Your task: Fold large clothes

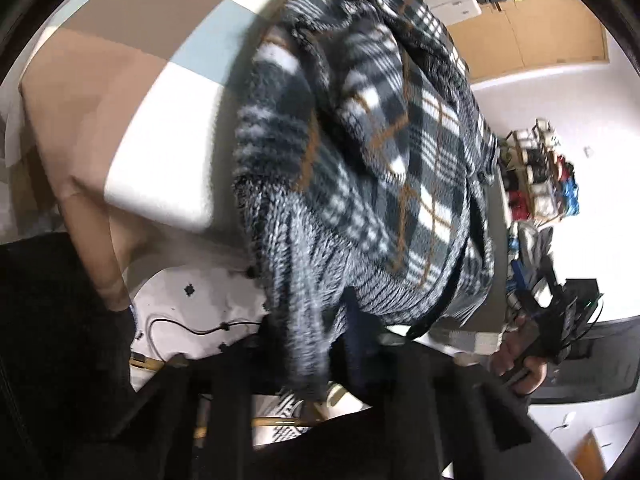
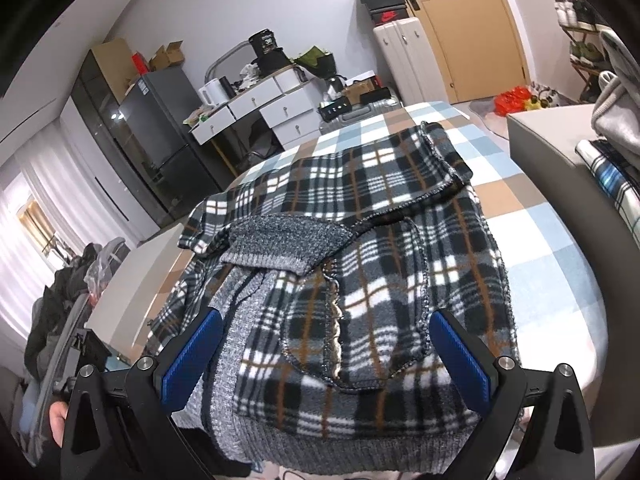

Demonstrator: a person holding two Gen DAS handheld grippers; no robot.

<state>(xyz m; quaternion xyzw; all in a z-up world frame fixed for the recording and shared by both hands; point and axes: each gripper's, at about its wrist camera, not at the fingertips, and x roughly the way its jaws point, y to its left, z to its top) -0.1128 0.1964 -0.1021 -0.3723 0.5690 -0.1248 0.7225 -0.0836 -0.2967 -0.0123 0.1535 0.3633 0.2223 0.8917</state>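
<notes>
A: Right gripper (image 2: 326, 344) first: jaws spread wide, blue pads (image 2: 192, 354) either side of the plaid fleece jacket (image 2: 360, 248), hovering over its near hem, pinching nothing.

B: And the left gripper? Not visible in its own view. Dark shapes along the bottom only, so impossible to say whether spread or pressed together. Plaid fleece fills the middle of that view, blurred, seemingly hanging or bunched close to the lens.

A: Progress, then. Lying on the bed (image 2: 540, 240), spread over the checked bedsheet, inside-out by the look of the exposed seams and pocket bag. One grey ribbed cuff (image 2: 280, 240) already thrown across the chest. Reads as a first sleeve fold done, or half done.

B: Left to do, as a guess: other sleeve in, sides squared, then hem up to collar. Edges uneven, fabric rumpled on the left side, so some smoothing needed too.

A: Further out: white drawer unit (image 2: 276, 108) cluttered on top, grey fridge (image 2: 156, 128), white suitcase (image 2: 404, 60) by the wooden door (image 2: 480, 28).

B: Another folded plaid item (image 2: 612, 176) at the far right, well apart. Nothing on the bed blocking the fold; bulk of the fleece itself the main nuisance.
</notes>
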